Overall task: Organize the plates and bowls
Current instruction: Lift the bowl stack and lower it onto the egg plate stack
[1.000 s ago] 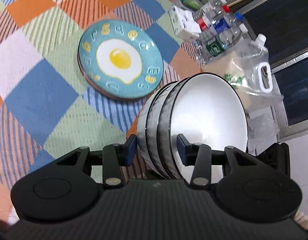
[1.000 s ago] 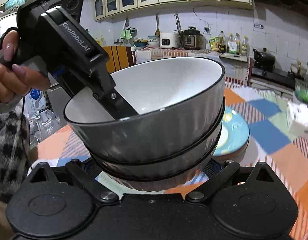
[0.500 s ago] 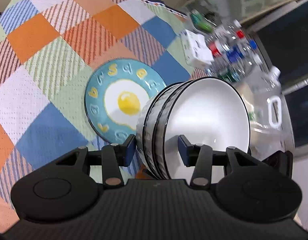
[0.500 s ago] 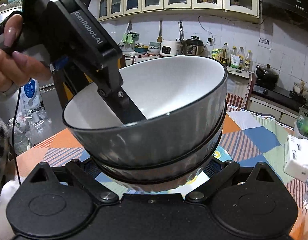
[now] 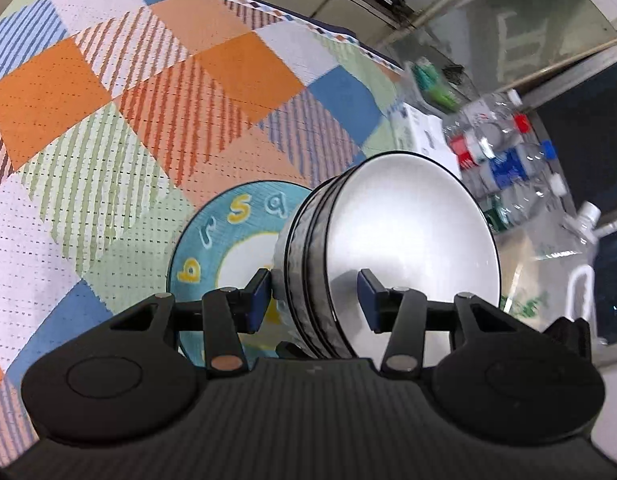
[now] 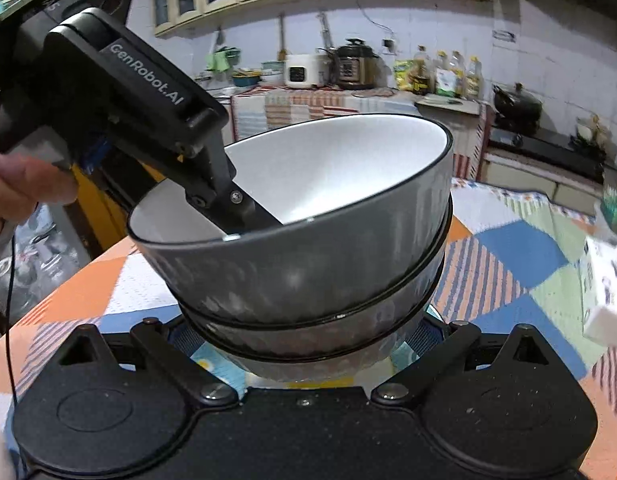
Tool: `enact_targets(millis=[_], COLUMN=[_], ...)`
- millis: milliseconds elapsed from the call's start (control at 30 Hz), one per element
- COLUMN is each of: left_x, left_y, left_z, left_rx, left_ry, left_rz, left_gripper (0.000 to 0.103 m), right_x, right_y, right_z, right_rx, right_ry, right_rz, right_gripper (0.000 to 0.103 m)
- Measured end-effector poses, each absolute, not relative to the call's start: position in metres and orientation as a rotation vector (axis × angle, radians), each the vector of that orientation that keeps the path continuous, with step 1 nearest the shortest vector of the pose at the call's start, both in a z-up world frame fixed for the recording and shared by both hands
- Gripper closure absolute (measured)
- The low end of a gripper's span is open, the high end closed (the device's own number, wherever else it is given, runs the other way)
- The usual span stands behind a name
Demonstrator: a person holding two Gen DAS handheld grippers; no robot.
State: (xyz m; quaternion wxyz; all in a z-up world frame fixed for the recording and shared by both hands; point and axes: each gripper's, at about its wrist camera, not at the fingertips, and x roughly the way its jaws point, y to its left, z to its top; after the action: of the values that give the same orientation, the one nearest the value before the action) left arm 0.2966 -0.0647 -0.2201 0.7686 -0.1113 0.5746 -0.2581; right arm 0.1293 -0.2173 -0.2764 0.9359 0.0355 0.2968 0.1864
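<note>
1. A cluster of clear plastic bottles with red, blue and white caps [image 5: 508,160] is lying past the far side of the checked orange, blue and green tablecloth [image 5: 148,100], with a white carton [image 5: 424,136] near them at the cloth's edge; all of this is blurring in the left wrist view.
2. A large clear jug with a white handle [image 5: 576,280] is standing to the right of the stack, partly cut off by the gripper body.
3. The stack of grey ribbed bowls with black rims and white insides [image 6: 308,248] is hanging above the table, right over the round blue plate with a fried-egg picture and yellow letters [image 5: 224,248], and is covering much of that plate.
4. The top bowl is holding nothing but one finger of the left gripper [image 5: 314,292].
5. The left gripper is pinching the near wall of the stack, one finger [image 5: 256,300] outside and the other inside the top bowl.
6. The right gripper [image 6: 308,340] is sitting low under the stack, its fingers spreading to either side of the lowest bowl; their tips are hiding behind it, so I cannot tell whether they are pressing on it.
7. How many bowls are nesting is hard to make out; at least three rims are showing.
8. A countertop with a rice cooker and pots [image 6: 328,68] is standing in the background.
</note>
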Motion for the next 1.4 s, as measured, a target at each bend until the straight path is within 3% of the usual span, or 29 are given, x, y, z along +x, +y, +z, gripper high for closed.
enact_targets(millis=[500,1000,1233,1400], left_x=[0.307,0.298,0.264,0.254], left_y=[-0.062,-0.061,-0.068,-0.054], left_z=[-0.267,-0.272,-0.258,-0.242], left_rx=[-0.237,-0.266,-0.151,-0.23], left_ry=[1.269,1.224,1.042,1.006], left_rz=[-0.517,-0.48,-0.418,-0.411], left_gripper=[0.058,0.058,0.057,0.051], right_x=[0.143,0.143,0.137,0.124], right_y=[-0.207,-0.201,-0.197,-0.203], right_z=[-0.316,-0.315,-0.312,-0.306], right_rx=[0.108,0.068,0.077,0.137], right_ry=[0.677,0.721,0.74,0.784], right_rz=[0.339,0.307,0.222,0.2], right_gripper=[0.003,0.003,0.003,0.003])
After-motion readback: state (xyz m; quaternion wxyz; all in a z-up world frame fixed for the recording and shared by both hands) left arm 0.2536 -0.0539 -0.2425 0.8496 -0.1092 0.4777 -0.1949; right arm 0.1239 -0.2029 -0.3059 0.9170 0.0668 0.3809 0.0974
